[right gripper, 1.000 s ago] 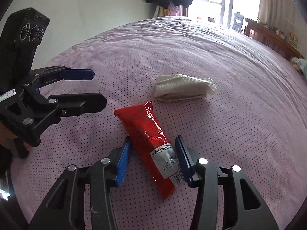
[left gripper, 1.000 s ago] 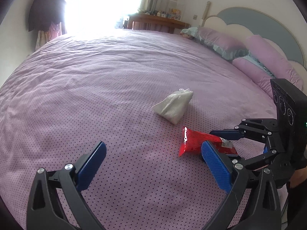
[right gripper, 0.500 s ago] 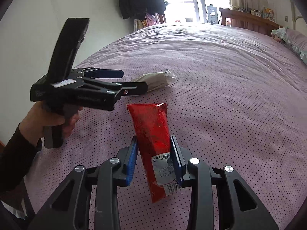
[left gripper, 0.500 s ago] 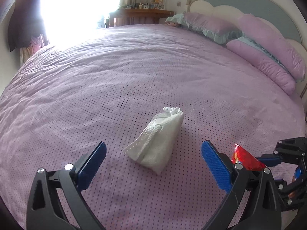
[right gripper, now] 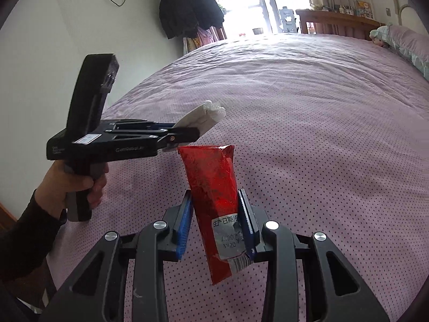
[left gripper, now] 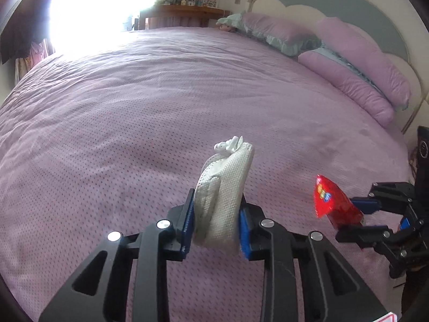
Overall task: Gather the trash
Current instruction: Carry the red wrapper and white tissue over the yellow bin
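Left wrist view: the left gripper (left gripper: 215, 221) is closing, its blue pads pressing both sides of the white tissue pack (left gripper: 224, 196), which stands up between them above the purple bedspread (left gripper: 134, 107). At three o'clock, the right gripper (left gripper: 359, 214) holds the red wrapper (left gripper: 331, 202).

Right wrist view: the right gripper (right gripper: 214, 224) is clamped on the red wrapper (right gripper: 214, 185), clear of the bedspread (right gripper: 321, 134). At ten o'clock, a hand (right gripper: 68, 187) grips the left gripper (right gripper: 185, 131), white tissue pack (right gripper: 202, 119) in its tips.
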A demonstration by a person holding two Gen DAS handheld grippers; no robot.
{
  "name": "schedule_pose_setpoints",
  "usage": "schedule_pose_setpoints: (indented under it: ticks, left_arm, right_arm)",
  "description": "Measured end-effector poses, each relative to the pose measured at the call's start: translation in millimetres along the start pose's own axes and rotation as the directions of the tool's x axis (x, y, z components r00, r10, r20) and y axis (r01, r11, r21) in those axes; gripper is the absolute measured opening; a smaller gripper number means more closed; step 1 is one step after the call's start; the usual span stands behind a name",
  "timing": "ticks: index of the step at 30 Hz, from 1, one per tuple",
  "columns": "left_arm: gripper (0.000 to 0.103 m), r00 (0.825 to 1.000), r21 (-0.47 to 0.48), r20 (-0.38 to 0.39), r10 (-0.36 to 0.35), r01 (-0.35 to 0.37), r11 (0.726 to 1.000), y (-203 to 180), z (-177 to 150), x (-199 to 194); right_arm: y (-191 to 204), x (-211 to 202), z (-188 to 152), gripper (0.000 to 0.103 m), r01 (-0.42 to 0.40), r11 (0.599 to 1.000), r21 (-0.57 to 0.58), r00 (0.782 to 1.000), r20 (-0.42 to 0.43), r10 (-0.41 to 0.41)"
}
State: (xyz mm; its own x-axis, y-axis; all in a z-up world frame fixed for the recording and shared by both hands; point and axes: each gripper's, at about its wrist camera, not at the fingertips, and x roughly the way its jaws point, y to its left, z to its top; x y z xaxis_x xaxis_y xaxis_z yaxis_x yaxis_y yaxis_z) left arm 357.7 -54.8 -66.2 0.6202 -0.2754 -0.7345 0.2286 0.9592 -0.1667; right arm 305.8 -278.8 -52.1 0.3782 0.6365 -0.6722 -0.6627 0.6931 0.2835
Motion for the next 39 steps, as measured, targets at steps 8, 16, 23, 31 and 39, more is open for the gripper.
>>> schedule_pose_setpoints:
  ticks: [8, 16, 23, 31, 39]
  left_arm:
    - [0.029, 0.983, 0.097, -0.002, -0.182, 0.181, 0.979, -84, -57, -64]
    - [0.029, 0.94, 0.219, -0.048, -0.337, 0.339, 0.915, -194, -119, -96]
    - [0.029, 0.851, 0.222, -0.21, -0.481, 0.521, 0.824, -287, -202, -83]
    - [0.029, 0.749, 0.188, -0.401, -0.527, 0.63, 0.753, -360, -287, -53]
    - [0.029, 0.718, 0.227, -0.523, -0.459, 0.637, 0.736, -405, -331, -25]
  right_arm:
    - [27, -89, -63, 0.033, 0.053, 0.998, 0.035, 0.995, 0.084, -0.056]
    - [48, -195, -182, 0.033, 0.146, 0.967, 0.207, 0.97, 0.163, -0.181]
    - [43, -246, -320, 0.033, 0.231, 0.834, 0.501, 0.94, 0.107, -0.324]
    - [24, -235, -457, 0.033, 0.366, 0.6, 0.711, 0.913, -0.152, -0.378]
    - [14, -247, -503, 0.062, 0.411, 0.496, 0.765, 0.889, -0.214, -0.406]
